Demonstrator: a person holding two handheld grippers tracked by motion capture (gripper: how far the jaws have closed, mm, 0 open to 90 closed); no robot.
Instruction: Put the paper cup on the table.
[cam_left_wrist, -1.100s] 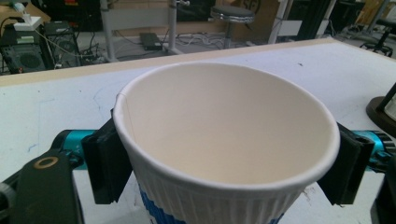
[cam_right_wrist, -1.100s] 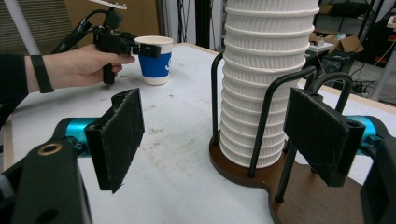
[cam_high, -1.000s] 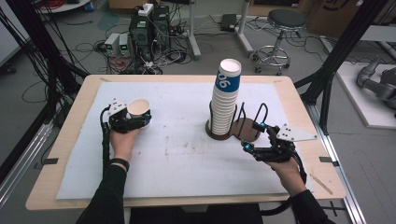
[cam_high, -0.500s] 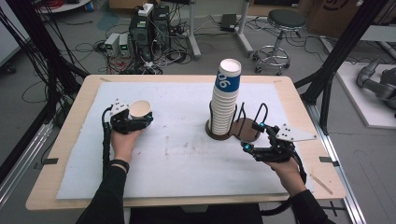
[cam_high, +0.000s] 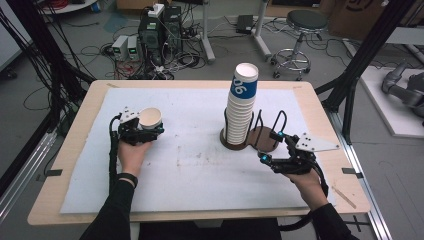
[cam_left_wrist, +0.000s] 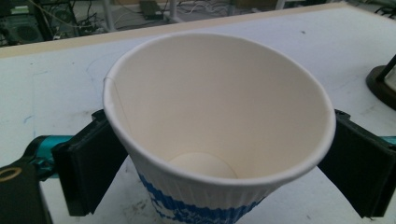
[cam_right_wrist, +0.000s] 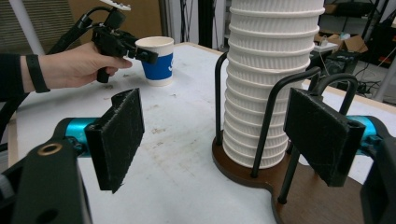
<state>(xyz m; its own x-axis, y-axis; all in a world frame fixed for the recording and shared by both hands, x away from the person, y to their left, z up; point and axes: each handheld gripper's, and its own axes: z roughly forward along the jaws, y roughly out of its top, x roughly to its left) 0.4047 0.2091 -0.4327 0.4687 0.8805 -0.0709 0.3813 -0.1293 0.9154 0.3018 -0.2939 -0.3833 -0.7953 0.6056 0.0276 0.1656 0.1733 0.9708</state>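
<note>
**On the bench: a lone cup on the left, the stack on the right**

On the white sheet that covers the wooden bench (cam_high: 320, 100), faint brown stains mark the middle. Beyond the far edge the floor carries tangled cables, computer boxes (cam_high: 157, 30) and a round stool (cam_high: 302, 22); black frame posts stand at both sides.

The paper cup (cam_high: 150, 118) stands upright on the left part of the sheet, white inside with a blue band outside. The left gripper (cam_high: 146, 131) reaches it from the near side, held level by a hand whose forearm comes in from the near edge. Its fingers have just been opening: they flank the cup, which stands between them, and no longer squeeze its wall.

To the right of centre a tall stack of cups (cam_high: 241, 107) rises from a brown holder with black wire hoops (cam_high: 262, 137). The right gripper (cam_high: 272, 147) rests low just near and right of that holder, pointing at it, fingers spread with nothing between them.
</note>
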